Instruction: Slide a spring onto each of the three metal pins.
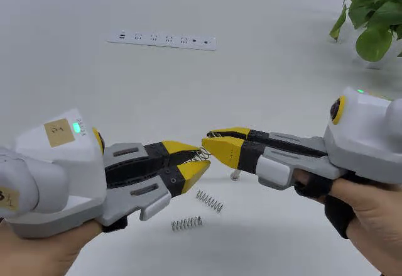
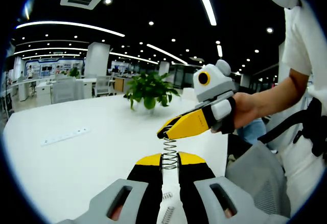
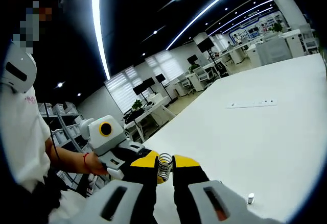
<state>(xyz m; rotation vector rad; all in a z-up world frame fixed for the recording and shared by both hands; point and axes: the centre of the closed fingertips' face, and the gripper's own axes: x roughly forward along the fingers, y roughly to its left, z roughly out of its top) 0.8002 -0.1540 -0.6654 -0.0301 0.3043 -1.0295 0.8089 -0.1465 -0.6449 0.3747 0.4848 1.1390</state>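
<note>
A short metal spring (image 1: 201, 155) hangs in the air between my two grippers. My left gripper (image 1: 190, 161) is shut on one end of the spring (image 2: 169, 155), which stands up from its yellow tips. The right gripper (image 1: 212, 143) comes in from the right, and its yellow tips (image 2: 168, 129) close on the other end. In the right gripper view the spring (image 3: 164, 165) shows end-on between that gripper's jaws. A small metal pin (image 1: 235, 175) stands on the white table below the right gripper, also seen as a pin (image 3: 250, 198). Two loose springs (image 1: 209, 200) (image 1: 186, 224) lie below.
A white power strip (image 1: 162, 39) lies at the far side of the table. A potted plant (image 1: 374, 18) stands at the back right. A person's hands hold both grippers near the front edge.
</note>
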